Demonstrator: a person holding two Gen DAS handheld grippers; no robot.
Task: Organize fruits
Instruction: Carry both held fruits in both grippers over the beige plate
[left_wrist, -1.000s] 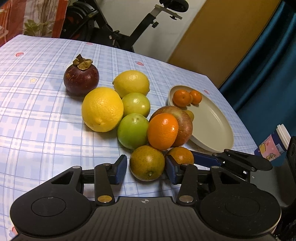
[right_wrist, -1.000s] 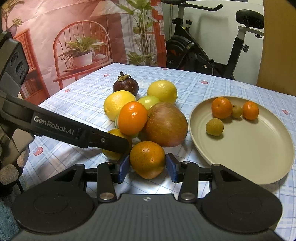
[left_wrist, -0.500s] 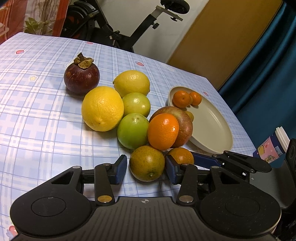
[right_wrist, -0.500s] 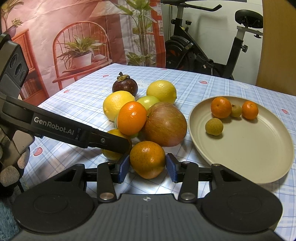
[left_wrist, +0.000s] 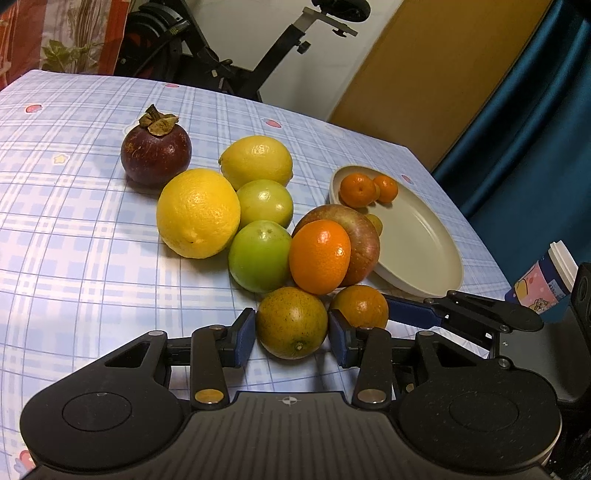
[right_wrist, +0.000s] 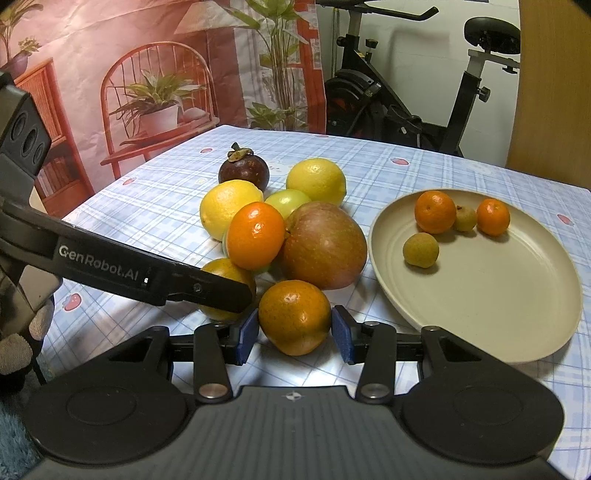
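A pile of fruit lies on the checked tablecloth. My left gripper (left_wrist: 291, 334) is shut on a greenish-orange citrus (left_wrist: 291, 323) at the pile's near edge. My right gripper (right_wrist: 295, 332) is shut on an orange citrus (right_wrist: 294, 316) beside it. That orange also shows in the left wrist view (left_wrist: 360, 305). Behind them sit a bright orange (left_wrist: 319, 256), a red-green apple (right_wrist: 323, 245), two green fruits (left_wrist: 258, 245), two lemons (left_wrist: 197, 212) and a mangosteen (left_wrist: 156, 149). A beige plate (right_wrist: 491, 291) on the right holds two small oranges (right_wrist: 434, 211) and two small yellowish fruits (right_wrist: 421, 250).
The left gripper's arm (right_wrist: 122, 264) crosses the right wrist view from the left. A printed cup (left_wrist: 546, 282) stands off the table's right edge. An exercise bike (right_wrist: 406, 99) stands behind the table. The table's far-left cloth (left_wrist: 55, 166) is bare.
Both grippers stay closed on their fruits. The left wrist view has shifted slightly; the pile has not moved.
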